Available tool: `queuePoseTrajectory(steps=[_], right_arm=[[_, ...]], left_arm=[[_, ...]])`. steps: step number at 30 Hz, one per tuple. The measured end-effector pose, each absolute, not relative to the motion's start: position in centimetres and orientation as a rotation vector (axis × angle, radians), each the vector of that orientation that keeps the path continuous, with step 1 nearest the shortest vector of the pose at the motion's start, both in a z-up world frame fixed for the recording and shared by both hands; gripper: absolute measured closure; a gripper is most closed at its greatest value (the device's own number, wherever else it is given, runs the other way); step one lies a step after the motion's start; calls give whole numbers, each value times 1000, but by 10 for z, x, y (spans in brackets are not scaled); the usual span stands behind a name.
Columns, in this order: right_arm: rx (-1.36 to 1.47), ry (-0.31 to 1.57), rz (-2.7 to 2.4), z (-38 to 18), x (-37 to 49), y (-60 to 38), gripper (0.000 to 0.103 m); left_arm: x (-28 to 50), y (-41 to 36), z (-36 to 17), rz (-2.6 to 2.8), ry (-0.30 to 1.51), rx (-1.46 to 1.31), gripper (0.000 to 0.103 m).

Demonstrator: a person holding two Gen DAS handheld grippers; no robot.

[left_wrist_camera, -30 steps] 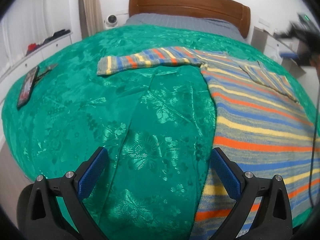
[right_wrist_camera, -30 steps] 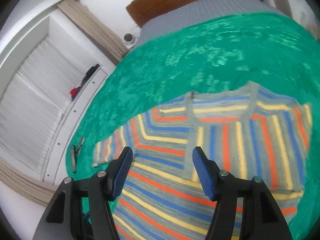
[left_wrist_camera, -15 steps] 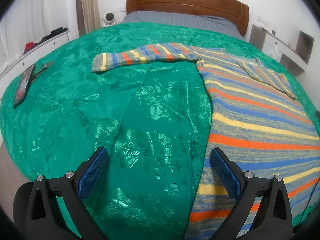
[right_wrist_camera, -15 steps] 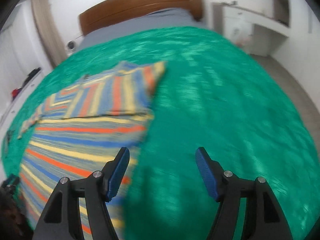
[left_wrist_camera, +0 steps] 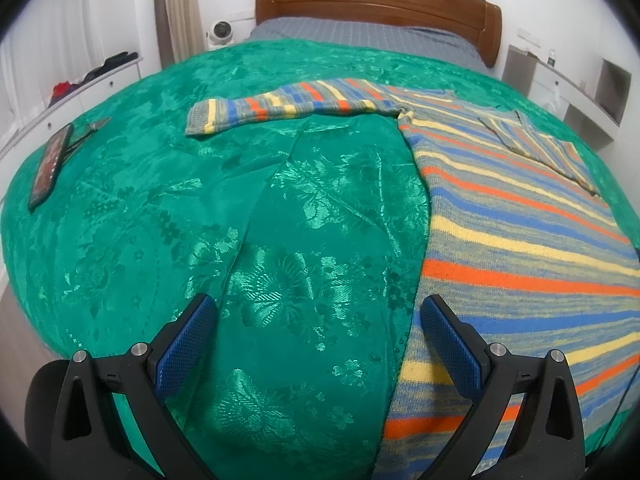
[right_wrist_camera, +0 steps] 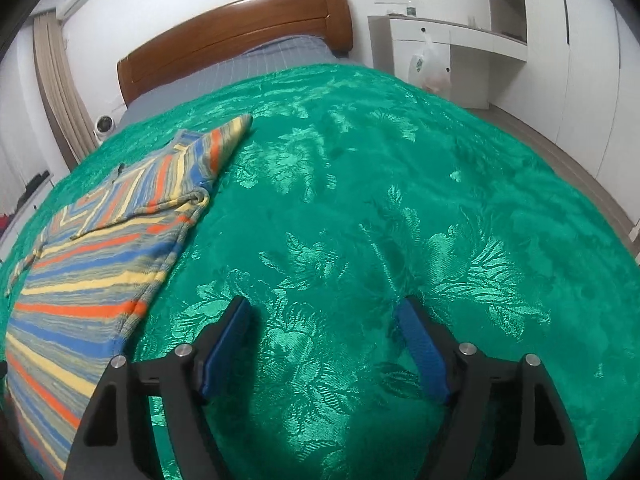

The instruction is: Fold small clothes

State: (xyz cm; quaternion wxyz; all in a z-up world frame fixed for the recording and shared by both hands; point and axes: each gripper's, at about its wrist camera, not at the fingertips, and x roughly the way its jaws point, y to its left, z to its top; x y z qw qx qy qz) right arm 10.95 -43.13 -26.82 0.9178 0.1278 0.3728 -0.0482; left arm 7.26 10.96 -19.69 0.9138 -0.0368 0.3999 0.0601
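striped sweater (left_wrist_camera: 520, 216) right of left gripper (left_wrist_camera: 316, 320)

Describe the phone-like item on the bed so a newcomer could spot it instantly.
Start at the green bedspread covering the bed. Follow its left edge, far from the striped sweater. There lies a dark flat slab, the only hard-edged, rectangular thing on the fabric.

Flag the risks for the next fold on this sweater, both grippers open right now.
1. The left sleeve lies stretched out far from the left gripper; a long reach may drag the striped sweater askew.
2. The green bedspread is creased and glossy; fingers may pinch it along with the knit.
3. The folded right sleeve rests loosely and may slip when the body is lifted.
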Motion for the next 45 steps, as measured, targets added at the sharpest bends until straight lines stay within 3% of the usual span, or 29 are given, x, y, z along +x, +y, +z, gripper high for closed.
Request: queuePoseTrajectory(steps=[13,45], right_arm=[[253,748,-85,-276,108,-429,17],[236,758,-97,-277,113,-423,15]], left_arm=[[72,112,-199,119,833,-101,0],[74,113,-199,112,836,-116,0]])
